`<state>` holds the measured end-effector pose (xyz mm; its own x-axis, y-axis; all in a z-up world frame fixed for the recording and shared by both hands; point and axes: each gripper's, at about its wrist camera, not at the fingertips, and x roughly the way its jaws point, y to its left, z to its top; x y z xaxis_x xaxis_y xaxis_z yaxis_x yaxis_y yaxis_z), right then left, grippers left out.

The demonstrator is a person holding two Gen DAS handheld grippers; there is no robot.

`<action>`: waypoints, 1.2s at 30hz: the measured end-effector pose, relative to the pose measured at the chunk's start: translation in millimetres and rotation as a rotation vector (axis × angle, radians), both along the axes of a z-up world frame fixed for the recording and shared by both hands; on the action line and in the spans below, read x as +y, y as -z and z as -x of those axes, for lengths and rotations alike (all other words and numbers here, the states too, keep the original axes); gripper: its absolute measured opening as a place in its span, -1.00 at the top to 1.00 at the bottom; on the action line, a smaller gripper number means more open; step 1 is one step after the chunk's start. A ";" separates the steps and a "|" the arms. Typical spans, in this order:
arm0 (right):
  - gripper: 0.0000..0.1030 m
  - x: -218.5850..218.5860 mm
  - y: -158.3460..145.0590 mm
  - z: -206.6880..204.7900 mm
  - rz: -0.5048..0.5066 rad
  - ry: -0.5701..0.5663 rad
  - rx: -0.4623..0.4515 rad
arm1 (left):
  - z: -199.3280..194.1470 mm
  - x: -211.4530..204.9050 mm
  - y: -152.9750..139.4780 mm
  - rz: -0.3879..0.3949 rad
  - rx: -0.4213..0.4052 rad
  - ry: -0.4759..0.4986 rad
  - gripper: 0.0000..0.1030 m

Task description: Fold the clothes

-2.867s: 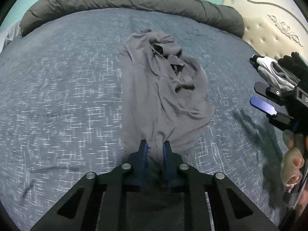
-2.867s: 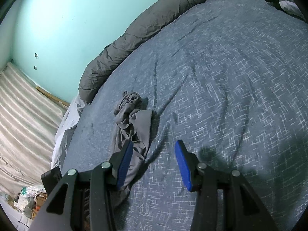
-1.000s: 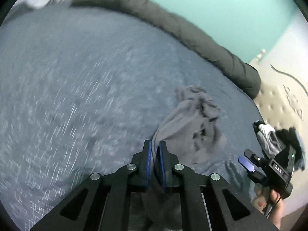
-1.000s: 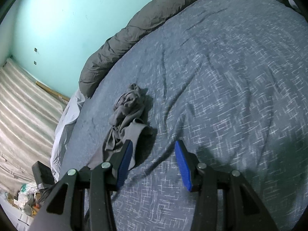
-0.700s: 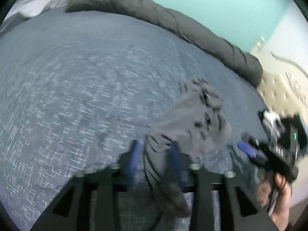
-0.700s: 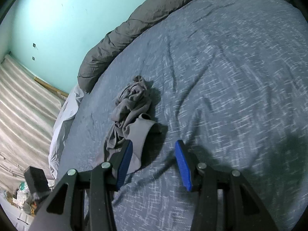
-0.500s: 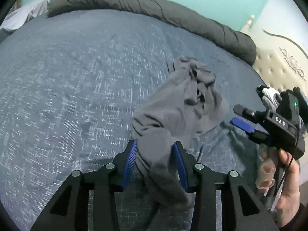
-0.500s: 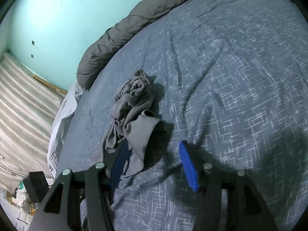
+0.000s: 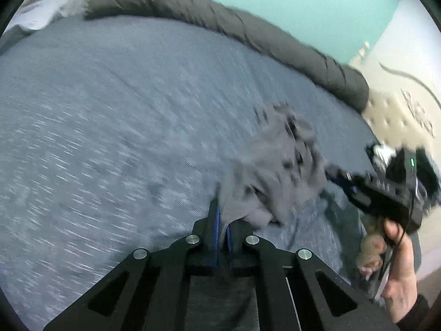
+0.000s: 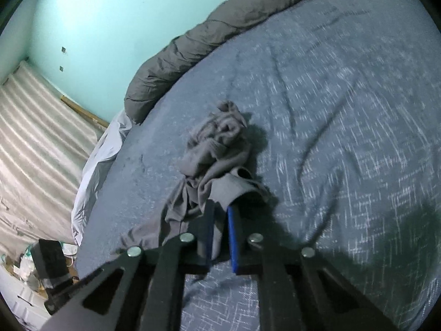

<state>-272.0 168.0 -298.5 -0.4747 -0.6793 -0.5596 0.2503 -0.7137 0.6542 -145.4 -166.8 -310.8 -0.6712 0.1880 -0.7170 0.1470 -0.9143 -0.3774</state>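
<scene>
Both hand-held grippers, left [image 9: 222, 227] and right [image 10: 220, 230], pinch the crumpled grey garment [image 10: 217, 149] mid-frame on the blue bed [image 10: 344, 110]; rolled grey duvet [image 9: 220, 19] above.

A blue-grey bed [image 10: 344, 115] carries a crumpled grey garment [image 10: 217, 149] and a rolled dark duvet [image 10: 209, 35] along its far edge.

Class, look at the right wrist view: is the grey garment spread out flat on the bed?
No, the grey garment lies bunched in a crumpled heap on the blue bedspread.
</scene>
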 end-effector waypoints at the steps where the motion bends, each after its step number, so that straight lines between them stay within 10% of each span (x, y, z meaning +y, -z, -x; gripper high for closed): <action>1: 0.86 -0.3 0.0 -0.1 -0.004 -0.002 0.001 | 0.4 -6.7 1.5 -0.010 -0.008 -0.026 0.91; 6: 0.87 4.0 6.7 1.4 0.000 0.007 -0.026 | 10.5 -11.8 11.7 0.072 -0.084 -0.139 0.59; 14: 0.87 -0.4 5.3 0.0 -0.006 -0.016 -0.022 | 41.3 53.8 -10.2 0.083 0.007 0.077 0.04; 22: 0.87 4.5 6.8 1.5 0.007 -0.027 -0.029 | 77.0 79.3 17.2 0.127 -0.056 0.138 0.04; 24: 0.87 5.6 7.1 1.2 0.008 -0.029 -0.029 | 82.3 78.1 21.9 0.123 -0.068 0.138 0.27; 26: 0.87 6.7 7.5 0.9 0.009 -0.030 -0.030 | 89.0 75.4 22.6 0.113 -0.070 0.139 0.98; 36: 0.86 7.9 8.2 0.0 0.003 -0.041 -0.026 | 80.3 1.7 -24.9 0.009 0.126 -0.096 0.98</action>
